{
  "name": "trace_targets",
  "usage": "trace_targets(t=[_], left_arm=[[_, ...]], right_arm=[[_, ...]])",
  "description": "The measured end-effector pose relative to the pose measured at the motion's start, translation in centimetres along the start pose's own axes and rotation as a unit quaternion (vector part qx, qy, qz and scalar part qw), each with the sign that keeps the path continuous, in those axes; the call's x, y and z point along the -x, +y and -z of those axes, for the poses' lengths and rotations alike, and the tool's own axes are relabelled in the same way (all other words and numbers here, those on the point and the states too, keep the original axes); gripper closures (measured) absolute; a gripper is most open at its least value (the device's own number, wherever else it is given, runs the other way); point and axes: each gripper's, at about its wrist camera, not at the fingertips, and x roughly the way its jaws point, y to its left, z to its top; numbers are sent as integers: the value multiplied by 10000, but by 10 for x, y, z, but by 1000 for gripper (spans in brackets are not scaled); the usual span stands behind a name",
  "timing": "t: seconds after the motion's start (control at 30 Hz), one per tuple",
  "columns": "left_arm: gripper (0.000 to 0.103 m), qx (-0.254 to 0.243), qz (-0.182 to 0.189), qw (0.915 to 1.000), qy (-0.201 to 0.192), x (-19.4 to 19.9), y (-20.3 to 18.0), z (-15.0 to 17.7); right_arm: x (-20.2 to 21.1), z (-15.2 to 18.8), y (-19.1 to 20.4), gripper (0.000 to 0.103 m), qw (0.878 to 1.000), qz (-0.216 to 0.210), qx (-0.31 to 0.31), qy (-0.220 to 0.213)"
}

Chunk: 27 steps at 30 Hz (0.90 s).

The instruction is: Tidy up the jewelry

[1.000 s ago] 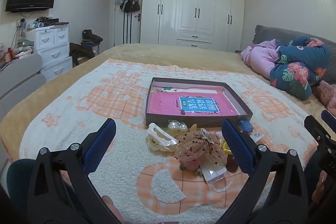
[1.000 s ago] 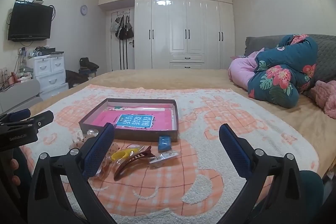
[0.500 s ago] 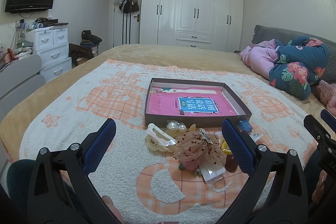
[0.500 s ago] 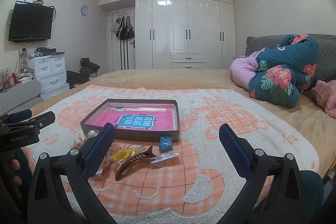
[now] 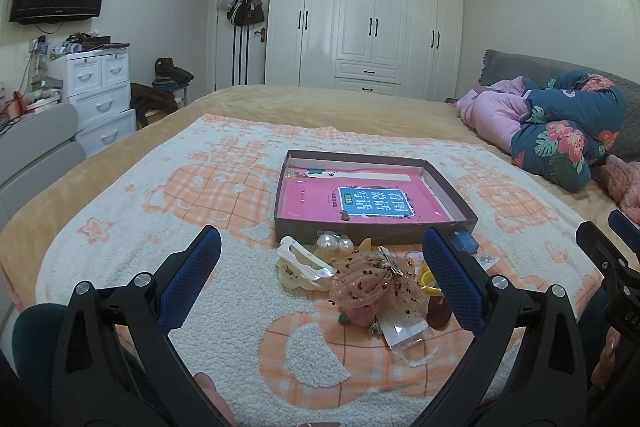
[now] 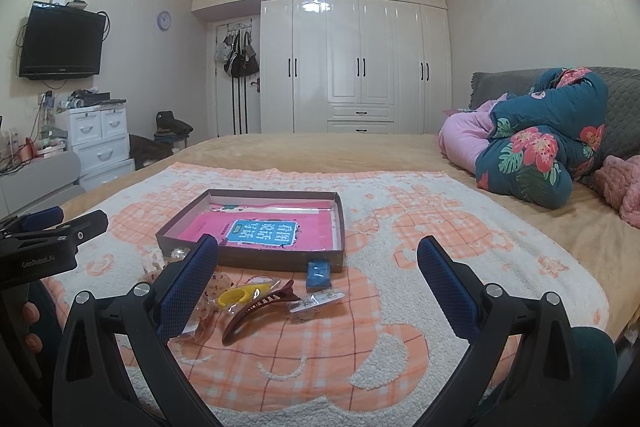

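Barely anything has shifted: both the left hand-held gripper (image 5: pixel 320 267) and right hand-held gripper (image 6: pixel 318 269) hover spread and empty, the sequinned bow and hair clips (image 5: pixel 372 283) heaped before the shallow brown cardboard box (image 5: pixel 372 233), nothing sorted yet.

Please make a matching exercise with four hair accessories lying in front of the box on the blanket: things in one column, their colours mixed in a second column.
1. long clip
2. small block
3. claw clip
4. mesh bow

a. blue
b. pink with red dots
c. dark red
d. cream white

Pairs: 1-c, 2-a, 3-d, 4-b
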Motion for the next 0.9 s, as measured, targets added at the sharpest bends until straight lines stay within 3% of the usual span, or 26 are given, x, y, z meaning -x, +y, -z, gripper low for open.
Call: trace_targets(t=[0.9], left_arm=[[10,193,-19,9997,121,-6,12,1]], right_arm=[[-6,5,17,6,9986,-434,250,146]])
